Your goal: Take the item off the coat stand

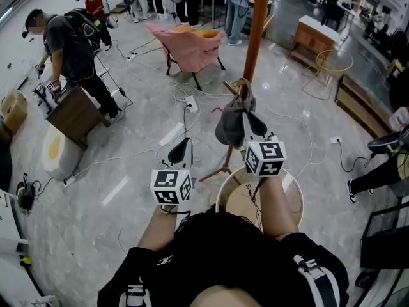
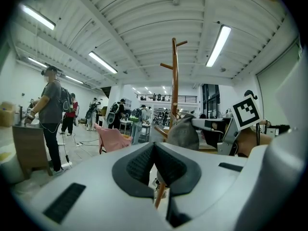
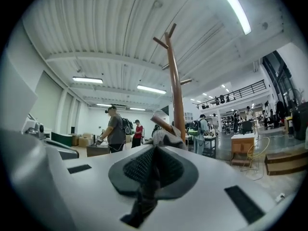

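On the left, left gripper [image 2: 154, 153] with ribbed black fingers pressed flat together, empty. Toward the middle, soft grey cap [image 1: 229, 125] — limp, rounded, draped over a low peg [image 3: 161, 122] of the coat stand [image 1: 257, 31]. Right gripper [image 3: 155, 160] with fingers clamped shut on a dark fold of that fabric. Behind it, smooth round wood — slim upright, angled stub branches higher up.

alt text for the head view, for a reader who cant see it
The right gripper is shut on a grey cap hanging on a wooden coat stand. The left gripper is beside it, shut and empty. People and a pink chair stand behind on a cable-strewn floor.
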Demonstrator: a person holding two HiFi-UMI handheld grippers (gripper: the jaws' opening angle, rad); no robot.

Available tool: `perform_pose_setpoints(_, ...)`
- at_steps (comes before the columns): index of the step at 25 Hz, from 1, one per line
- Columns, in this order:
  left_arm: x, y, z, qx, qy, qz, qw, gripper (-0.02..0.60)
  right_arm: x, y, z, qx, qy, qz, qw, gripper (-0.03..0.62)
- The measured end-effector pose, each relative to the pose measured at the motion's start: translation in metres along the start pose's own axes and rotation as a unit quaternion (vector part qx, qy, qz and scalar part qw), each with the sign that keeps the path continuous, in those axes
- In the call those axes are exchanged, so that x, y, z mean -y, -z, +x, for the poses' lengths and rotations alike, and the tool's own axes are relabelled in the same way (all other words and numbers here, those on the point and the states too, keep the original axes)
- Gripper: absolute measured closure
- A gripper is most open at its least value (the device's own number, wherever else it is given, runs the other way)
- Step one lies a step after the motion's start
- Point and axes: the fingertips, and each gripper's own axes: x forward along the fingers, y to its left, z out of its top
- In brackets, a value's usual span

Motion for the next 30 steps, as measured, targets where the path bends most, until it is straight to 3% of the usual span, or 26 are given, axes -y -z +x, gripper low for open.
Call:
perform_pose_setpoints(10,0.004,-0.001,-0.002,0.000,0.007,-0.003,1.0000,0.566,-0.027,-0.060,-0.034,0.073,-0.035,-0.011,0.997,0.568)
perform_pose_setpoints(15,0.016,0.002,-0.011,-0.003,0.015,-0.002,0.9999,0.566,-0.031,-0.064,-0.061,0.081,-0.026,-0.007,0.996,0.568)
perform_pose_setpoints(22,0.045,0.021,-0.021,-0.027,0.035,0.001,0.9990,0.566,-0.015,-0.024,-0.094,0.031,0.009,0.024,0.999,0.568)
perform_pose_setpoints(30,0.068,0.037,-0.033,-0.043,0.059,0.008,0.9973,0.566,0.008,0.052,-0.120,-0.032,0.086,0.024,0.996,0.568)
